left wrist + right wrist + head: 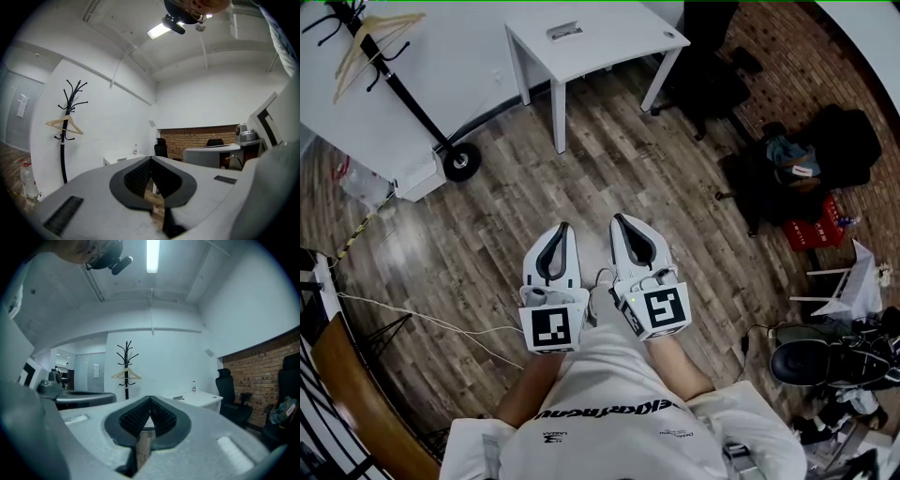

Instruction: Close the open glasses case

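Holding left claw (564, 228) and right claw (619, 220) clenched empty, side by side, seemingly idle with no glasses case in sight.

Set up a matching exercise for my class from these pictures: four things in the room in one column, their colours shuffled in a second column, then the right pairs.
Things:
1. table
2. coat stand
3. crate
4. floor

Colours:
A. red
B. brown
C. white
D. black

Pairs: 1-C, 2-D, 3-A, 4-B
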Demonstrator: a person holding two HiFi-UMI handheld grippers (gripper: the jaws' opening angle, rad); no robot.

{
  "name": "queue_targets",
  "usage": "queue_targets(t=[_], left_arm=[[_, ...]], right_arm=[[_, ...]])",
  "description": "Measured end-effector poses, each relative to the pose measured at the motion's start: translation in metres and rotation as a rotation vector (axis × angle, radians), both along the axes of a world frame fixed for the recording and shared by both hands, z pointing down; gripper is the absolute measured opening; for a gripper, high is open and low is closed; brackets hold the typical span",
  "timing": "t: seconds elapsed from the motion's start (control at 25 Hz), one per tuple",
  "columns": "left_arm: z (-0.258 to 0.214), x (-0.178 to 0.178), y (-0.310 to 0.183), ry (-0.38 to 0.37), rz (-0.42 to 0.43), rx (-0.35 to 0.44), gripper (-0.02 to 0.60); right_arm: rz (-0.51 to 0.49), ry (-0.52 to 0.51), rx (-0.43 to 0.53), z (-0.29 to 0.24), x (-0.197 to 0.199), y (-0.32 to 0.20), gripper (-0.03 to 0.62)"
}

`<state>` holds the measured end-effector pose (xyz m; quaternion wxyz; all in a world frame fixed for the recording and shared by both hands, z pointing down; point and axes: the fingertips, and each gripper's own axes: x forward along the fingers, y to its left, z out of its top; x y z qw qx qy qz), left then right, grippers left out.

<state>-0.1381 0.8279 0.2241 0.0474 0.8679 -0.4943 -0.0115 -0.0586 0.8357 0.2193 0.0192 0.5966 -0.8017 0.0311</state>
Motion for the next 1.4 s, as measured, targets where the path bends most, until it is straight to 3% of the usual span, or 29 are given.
queue_targets(t=[0.24, 0.48, 0.96, 1.4], left_arm=[[0.015, 0.016, -0.050, -0.007, 0.008, 0.013, -0.002], [0.007, 0.069, -0.131, 0.021, 0.080, 0.021, -0.002], [-0.010, 0.166, -0.305, -0.025, 0.013, 0.020, -0.002], [0.009, 0.178, -0.392, -0.026, -0.050, -0.011, -0.002]], right_arm=[[0.003, -0.002, 0.022, 0.010, 0.014, -0.046, -0.003], [-0.002, -0.032, 0.059, 0.008, 0.055, -0.136, -0.003], [-0.148, -0.090, 0.056, -0.015, 0.128, -0.315, -0.003], [-0.182, -0.102, 0.023, 0.004, 0.150, -0.403, -0.003]])
